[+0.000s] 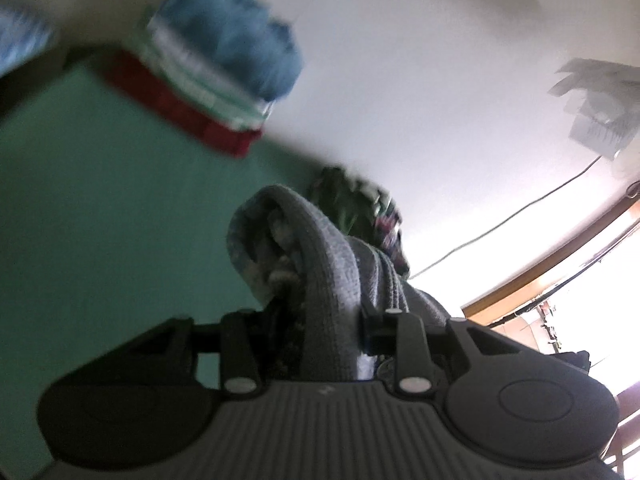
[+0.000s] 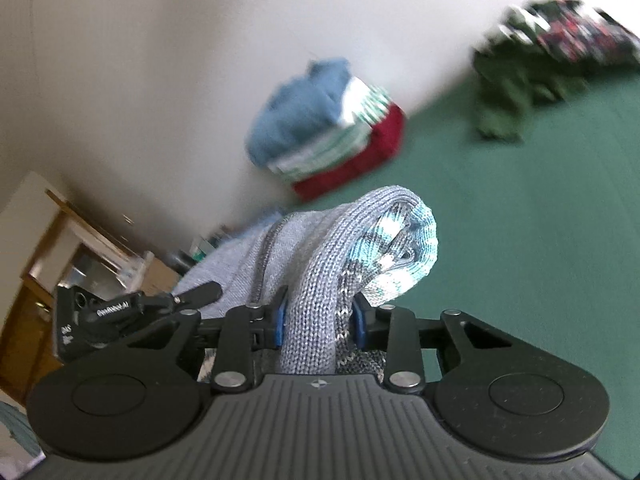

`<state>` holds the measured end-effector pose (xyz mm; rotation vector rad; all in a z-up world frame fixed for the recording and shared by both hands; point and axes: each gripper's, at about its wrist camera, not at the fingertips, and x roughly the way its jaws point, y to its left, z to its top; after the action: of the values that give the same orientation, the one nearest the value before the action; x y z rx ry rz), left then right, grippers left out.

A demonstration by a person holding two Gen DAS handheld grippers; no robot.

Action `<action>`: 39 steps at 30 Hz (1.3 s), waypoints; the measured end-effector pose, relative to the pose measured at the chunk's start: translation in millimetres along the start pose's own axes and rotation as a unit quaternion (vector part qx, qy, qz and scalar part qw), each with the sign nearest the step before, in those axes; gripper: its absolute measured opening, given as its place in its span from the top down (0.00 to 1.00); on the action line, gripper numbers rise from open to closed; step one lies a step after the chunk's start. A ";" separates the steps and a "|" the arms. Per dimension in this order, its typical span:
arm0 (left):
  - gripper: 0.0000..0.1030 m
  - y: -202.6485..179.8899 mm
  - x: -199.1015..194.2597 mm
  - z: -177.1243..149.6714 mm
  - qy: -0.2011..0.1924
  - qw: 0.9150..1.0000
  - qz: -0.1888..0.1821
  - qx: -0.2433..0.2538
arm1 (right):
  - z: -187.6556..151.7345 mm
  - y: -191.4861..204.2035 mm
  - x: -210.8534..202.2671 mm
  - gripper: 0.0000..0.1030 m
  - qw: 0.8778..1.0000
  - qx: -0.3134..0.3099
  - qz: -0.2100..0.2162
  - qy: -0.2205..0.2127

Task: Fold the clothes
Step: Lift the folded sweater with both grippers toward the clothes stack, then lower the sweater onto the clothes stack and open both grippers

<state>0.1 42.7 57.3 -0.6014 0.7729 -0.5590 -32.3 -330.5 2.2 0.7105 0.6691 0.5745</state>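
Right wrist: sweater (image 2: 316, 280) between jaws

folded stack (image 2: 332, 128) on mat (image 2: 540, 240), against wall (image 2: 160, 60)

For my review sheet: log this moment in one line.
left gripper: shut on grey knit sweater | right gripper: shut on sweater | folded stack: on green surface
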 end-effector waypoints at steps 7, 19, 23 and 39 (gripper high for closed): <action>0.70 -17.1 -3.4 109.5 -0.029 0.997 0.000 0.067 | 86.2 48.3 39.8 0.68 0.998 -0.028 0.026 -0.039; 0.70 25.6 54.2 305.0 -0.059 0.989 0.017 0.133 | 203.7 80.9 190.9 0.68 0.993 -0.036 0.024 -0.109; 0.70 57.4 93.9 341.5 -0.055 0.989 0.029 0.137 | 218.4 67.9 241.9 0.68 0.991 -0.038 0.008 -0.125; 0.23 155.6 164.3 352.9 -0.073 0.986 0.099 0.112 | 217.8 14.7 342.9 0.57 0.990 -0.066 -0.067 -0.103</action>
<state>406.3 144.8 76.1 -0.3492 0.6122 -0.4063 343.7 -176.8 17.2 0.5868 0.4779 0.4117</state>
